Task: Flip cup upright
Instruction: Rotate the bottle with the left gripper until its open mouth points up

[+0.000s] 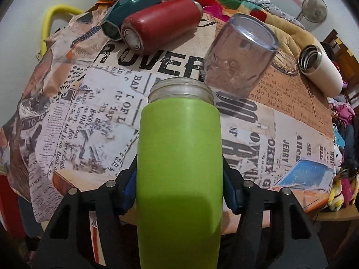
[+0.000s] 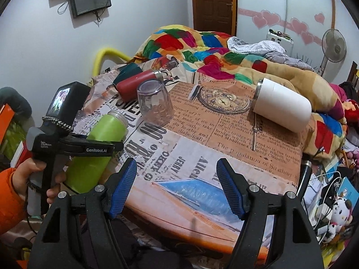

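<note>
My left gripper [image 1: 179,179] is shut on a lime-green cup [image 1: 179,168] with a clear threaded rim, gripped by its sides. In the right wrist view the green cup [image 2: 96,152] is tilted, rim pointing up and away, held over the table's left edge by the left gripper [image 2: 89,150]. My right gripper [image 2: 177,183] is open and empty above the table's front edge. A clear tumbler [image 1: 240,56] [image 2: 154,105] stands upside down on the table just beyond the green cup.
A red bottle [image 1: 161,24] [image 2: 136,83] and a teal cup [image 1: 128,9] lie on their sides at the far left. A white flask [image 1: 320,67] [image 2: 282,109] lies at the right. The table has a newspaper-print cloth [image 2: 235,139]. A colourful blanket [image 2: 202,44] lies behind.
</note>
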`<state>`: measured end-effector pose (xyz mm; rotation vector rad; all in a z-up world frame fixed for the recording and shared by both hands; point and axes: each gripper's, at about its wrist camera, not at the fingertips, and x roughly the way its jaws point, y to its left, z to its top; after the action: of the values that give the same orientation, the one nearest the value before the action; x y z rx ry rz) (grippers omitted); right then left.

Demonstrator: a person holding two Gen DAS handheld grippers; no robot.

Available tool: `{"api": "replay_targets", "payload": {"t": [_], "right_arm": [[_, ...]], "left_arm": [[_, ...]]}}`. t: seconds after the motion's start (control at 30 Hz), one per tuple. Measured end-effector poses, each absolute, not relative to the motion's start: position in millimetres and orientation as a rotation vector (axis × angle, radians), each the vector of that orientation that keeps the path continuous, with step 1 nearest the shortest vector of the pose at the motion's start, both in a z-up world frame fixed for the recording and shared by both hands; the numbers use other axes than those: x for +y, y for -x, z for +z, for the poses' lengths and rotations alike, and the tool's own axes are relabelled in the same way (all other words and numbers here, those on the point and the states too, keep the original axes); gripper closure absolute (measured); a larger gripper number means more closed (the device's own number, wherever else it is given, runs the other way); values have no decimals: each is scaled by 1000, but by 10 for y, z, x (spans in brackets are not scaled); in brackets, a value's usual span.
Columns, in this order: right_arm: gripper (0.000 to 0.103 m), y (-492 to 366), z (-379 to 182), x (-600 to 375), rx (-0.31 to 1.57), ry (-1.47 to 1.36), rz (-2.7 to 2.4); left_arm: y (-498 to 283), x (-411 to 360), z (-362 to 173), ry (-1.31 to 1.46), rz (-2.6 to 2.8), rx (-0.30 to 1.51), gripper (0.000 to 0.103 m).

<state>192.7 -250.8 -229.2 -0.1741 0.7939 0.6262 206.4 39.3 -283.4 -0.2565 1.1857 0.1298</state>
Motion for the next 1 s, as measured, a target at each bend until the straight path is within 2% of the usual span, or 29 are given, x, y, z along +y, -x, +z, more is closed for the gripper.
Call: {"api": "replay_targets", "payload": {"t": [0.47, 0.63, 1.0], "right_arm": [[33, -1981, -2215, -2602, 782, 127, 580], [33, -2016, -2171, -2640, 775, 102, 564], [33, -2106, -2060, -2726, 735, 90, 526]], "left_arm": [[-1697, 69, -2022, 127, 54, 945, 41], [-1791, -63, -1769, 115, 7, 865, 41], [-2335, -445, -1723, 53, -40, 800, 41]]}}
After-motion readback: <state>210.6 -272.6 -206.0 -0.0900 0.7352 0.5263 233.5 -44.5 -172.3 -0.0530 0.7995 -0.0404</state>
